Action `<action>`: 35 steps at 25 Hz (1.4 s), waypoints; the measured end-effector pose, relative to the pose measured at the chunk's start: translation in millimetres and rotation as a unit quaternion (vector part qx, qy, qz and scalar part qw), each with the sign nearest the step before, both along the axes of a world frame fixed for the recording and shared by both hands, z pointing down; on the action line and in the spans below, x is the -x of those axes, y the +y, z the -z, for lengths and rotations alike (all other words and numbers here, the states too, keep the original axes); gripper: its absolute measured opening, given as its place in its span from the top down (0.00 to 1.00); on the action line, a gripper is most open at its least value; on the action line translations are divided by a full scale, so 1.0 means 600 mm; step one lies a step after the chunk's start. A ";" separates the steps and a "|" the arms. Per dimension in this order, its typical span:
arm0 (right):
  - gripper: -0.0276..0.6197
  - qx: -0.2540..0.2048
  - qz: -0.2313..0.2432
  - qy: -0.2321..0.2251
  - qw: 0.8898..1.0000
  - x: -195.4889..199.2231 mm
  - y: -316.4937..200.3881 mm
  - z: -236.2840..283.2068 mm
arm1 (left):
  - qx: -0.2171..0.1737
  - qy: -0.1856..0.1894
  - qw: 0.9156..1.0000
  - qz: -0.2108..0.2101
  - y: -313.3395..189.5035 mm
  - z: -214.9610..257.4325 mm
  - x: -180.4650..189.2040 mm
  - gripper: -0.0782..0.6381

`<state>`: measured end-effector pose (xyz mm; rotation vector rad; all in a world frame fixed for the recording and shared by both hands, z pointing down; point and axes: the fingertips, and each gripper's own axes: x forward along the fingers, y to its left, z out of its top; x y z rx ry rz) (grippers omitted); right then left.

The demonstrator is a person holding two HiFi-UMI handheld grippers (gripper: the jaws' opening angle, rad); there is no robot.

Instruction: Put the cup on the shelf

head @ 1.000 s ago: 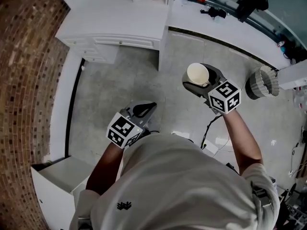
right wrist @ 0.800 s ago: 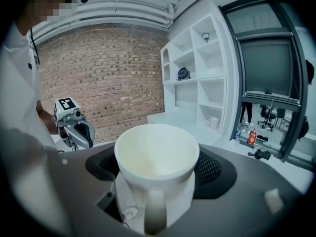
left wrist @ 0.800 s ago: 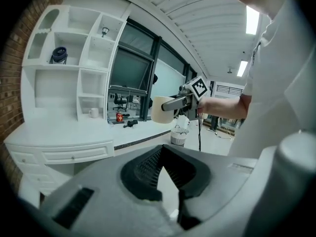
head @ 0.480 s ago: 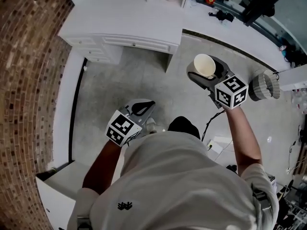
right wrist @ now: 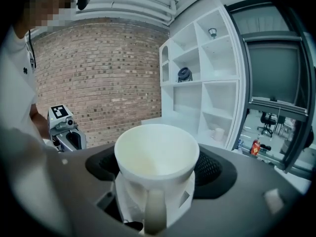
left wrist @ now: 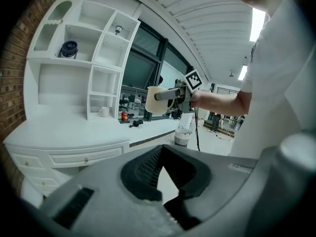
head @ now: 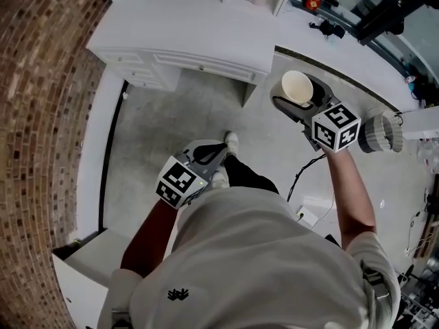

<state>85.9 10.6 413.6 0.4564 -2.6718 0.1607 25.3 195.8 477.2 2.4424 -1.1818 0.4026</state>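
Note:
A cream cup (right wrist: 157, 154) with its handle toward the camera sits upright between the jaws of my right gripper (right wrist: 157, 168), which is shut on it. In the head view the cup (head: 298, 86) hangs in the right gripper (head: 296, 96) over the floor, just off the corner of the white counter (head: 185, 40). The white shelf unit (right wrist: 197, 88) stands on that counter, ahead and to the right of the cup. My left gripper (head: 206, 155) is held low near the person's body, shut and empty; its pads (left wrist: 148, 169) meet at the tips. The left gripper view also shows the cup (left wrist: 155, 100).
A small white mug (left wrist: 103, 112) stands in a lower shelf compartment and a dark round object (left wrist: 68, 49) in an upper one. A red bottle (head: 312, 0) and dark items lie on the long counter. A wicker basket (head: 381, 132) stands on the floor at right. A brick wall (head: 41, 115) runs along the left.
The person has stepped toward the counter and a foot now shows. The right gripper has carried the cup closer to the shelf unit. The left gripper has kept its place by the body.

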 end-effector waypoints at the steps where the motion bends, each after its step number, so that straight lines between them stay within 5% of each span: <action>1: 0.28 0.001 0.003 -0.002 1.000 0.010 -0.013 -0.001 | -0.001 -0.003 1.000 0.004 -0.011 0.003 0.008 0.88; 9: 0.28 -0.007 0.031 -0.010 0.999 0.089 -0.139 0.001 | -0.002 -0.021 0.999 0.029 -0.136 0.025 0.080 0.88; 22: 0.28 -0.028 0.058 -0.016 0.998 0.136 -0.368 0.013 | -0.003 -0.027 0.999 0.021 -0.364 0.042 0.071 0.88; 35: 0.28 -0.035 0.053 -0.020 0.998 0.241 -0.527 0.027 | -0.003 -0.022 1.000 -0.002 -0.490 0.039 0.107 0.88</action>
